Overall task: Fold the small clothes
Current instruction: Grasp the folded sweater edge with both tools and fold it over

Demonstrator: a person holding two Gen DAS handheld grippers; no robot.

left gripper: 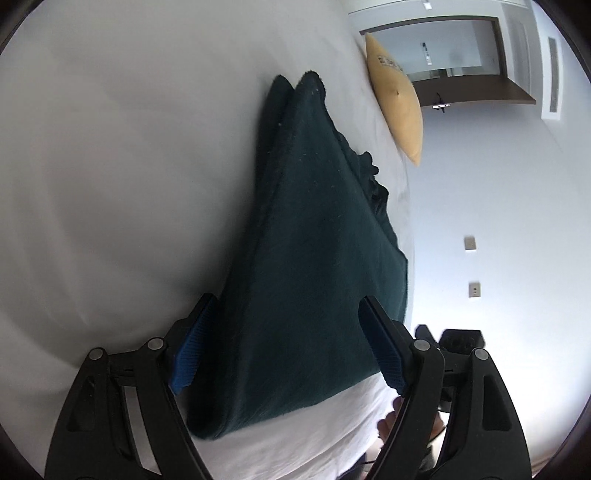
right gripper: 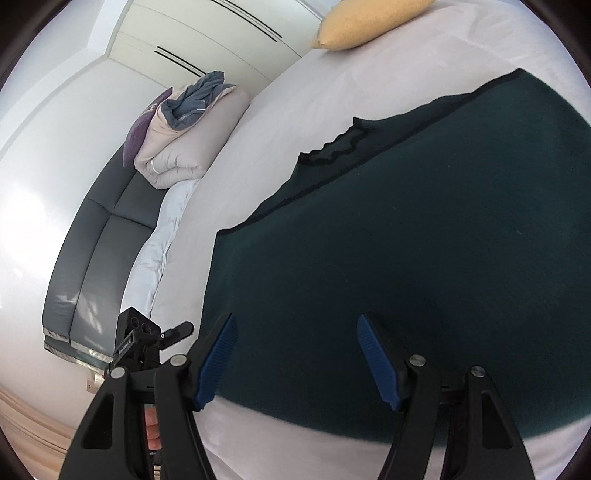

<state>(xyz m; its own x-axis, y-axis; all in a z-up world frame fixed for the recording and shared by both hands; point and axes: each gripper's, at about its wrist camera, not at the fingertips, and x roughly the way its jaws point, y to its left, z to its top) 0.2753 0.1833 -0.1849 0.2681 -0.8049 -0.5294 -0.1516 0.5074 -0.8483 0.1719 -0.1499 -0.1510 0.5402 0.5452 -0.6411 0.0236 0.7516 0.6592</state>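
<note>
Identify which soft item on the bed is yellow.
The yellow pillow at the bed's far edge; the dark green garment lies nearer, and the folded beige duvet sits apart.

So the whole surface is a wide bed with a plain white sheet (right gripper: pixel 280 122), and a mustard-yellow fabric cushion (right gripper: pixel 364 26) sits at its far edge. Beside the bed there's a dark grey padded bench (right gripper: pixel 96 240) with a rolled-up beige duvet (right gripper: pixel 184 147) and a purple pillow (right gripper: pixel 142 129) piled on it. White wardrobe doors (right gripper: pixel 207 37) behind.

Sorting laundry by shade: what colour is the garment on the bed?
Dark teal-green garment with darker edging, clearest in the right wrist view.
</note>
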